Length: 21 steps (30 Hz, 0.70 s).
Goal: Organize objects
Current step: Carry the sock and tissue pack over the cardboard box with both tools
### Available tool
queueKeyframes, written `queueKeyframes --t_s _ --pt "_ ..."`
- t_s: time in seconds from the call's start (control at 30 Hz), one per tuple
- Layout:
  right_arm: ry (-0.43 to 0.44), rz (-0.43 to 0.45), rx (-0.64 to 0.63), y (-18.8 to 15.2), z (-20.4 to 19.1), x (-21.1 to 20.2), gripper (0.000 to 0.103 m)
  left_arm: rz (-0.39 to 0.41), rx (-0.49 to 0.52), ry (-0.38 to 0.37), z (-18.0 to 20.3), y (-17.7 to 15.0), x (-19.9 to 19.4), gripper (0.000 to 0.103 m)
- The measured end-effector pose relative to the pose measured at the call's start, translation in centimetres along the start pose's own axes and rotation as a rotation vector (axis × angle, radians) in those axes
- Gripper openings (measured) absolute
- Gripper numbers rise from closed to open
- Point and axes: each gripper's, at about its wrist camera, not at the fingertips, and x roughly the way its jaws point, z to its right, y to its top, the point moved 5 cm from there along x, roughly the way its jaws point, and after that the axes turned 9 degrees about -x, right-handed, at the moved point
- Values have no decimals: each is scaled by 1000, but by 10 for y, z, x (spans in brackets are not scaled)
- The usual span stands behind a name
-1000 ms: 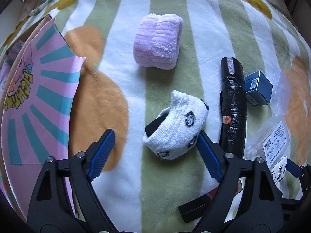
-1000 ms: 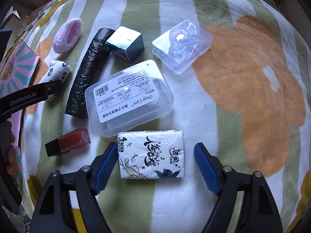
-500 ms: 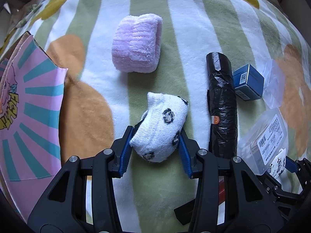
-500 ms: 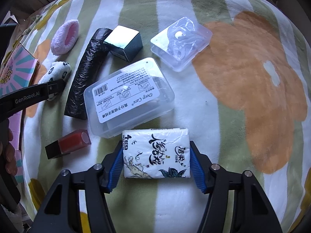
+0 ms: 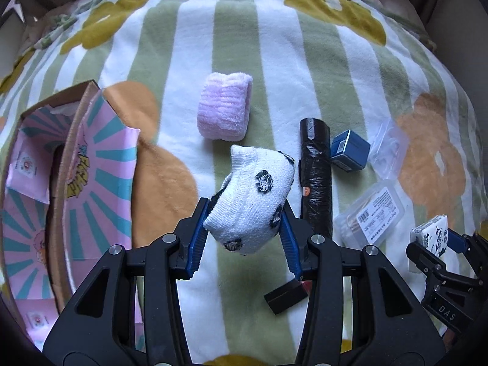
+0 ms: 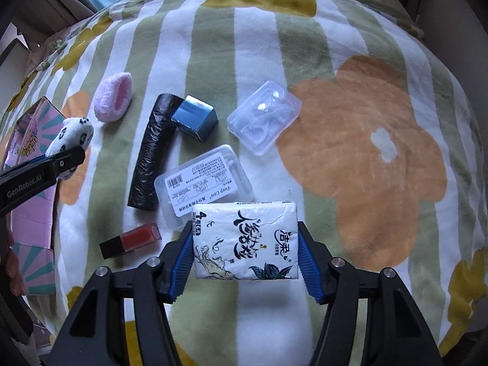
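My left gripper (image 5: pixel 244 216) is shut on a white sock with black spots (image 5: pixel 253 201) and holds it above the striped blanket (image 5: pixel 231 61). It also shows in the right wrist view (image 6: pixel 73 135). My right gripper (image 6: pixel 245 244) is shut on a white tissue pack (image 6: pixel 245 241) and holds it lifted; the pack also shows in the left wrist view (image 5: pixel 430 238). An open pink and teal cardboard box (image 5: pixel 70 189) lies at the left.
On the blanket lie a pink fluffy roll (image 5: pixel 224 109), a black bag roll (image 6: pixel 154 149), a blue box (image 6: pixel 195 119), a labelled clear case (image 6: pixel 204 183), a clear plastic case (image 6: pixel 263 120) and a red lipstick (image 6: pixel 131 241).
Both grippers closed on their objects and lifted them: the left raised the sock, the right raised the tissue pack off the blanket.
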Motion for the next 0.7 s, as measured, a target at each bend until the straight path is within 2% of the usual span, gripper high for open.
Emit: queueKeyframes --t_s 0.03,0.07,0.1,0.23,0.33,0.5,0.7 --pt "-1 11 1 6 -8 -6 57 6 0 -5 -2 1 -12 40" --pt "-4 20 0 13 -31 -24 57 13 0 -10 -2 -1 -23 40" --pt "-5 33 -3 16 -32 -36 57 22 2 -13 -4 2 -34 40" --pt "-28 63 -20 48 -67 -32 57 52 -7 -26 -10 8 -79 40" --pt "-16 80 -20 55 -80 -58 57 68 -16 -30 -15 6 -110 40" --pt "-14 84 -22 57 -94 -96 57 82 -33 -38 -27 -4 -159 40" --pt "-15 108 -33 51 -111 -124 57 105 -38 -27 -45 -17 -192 40"
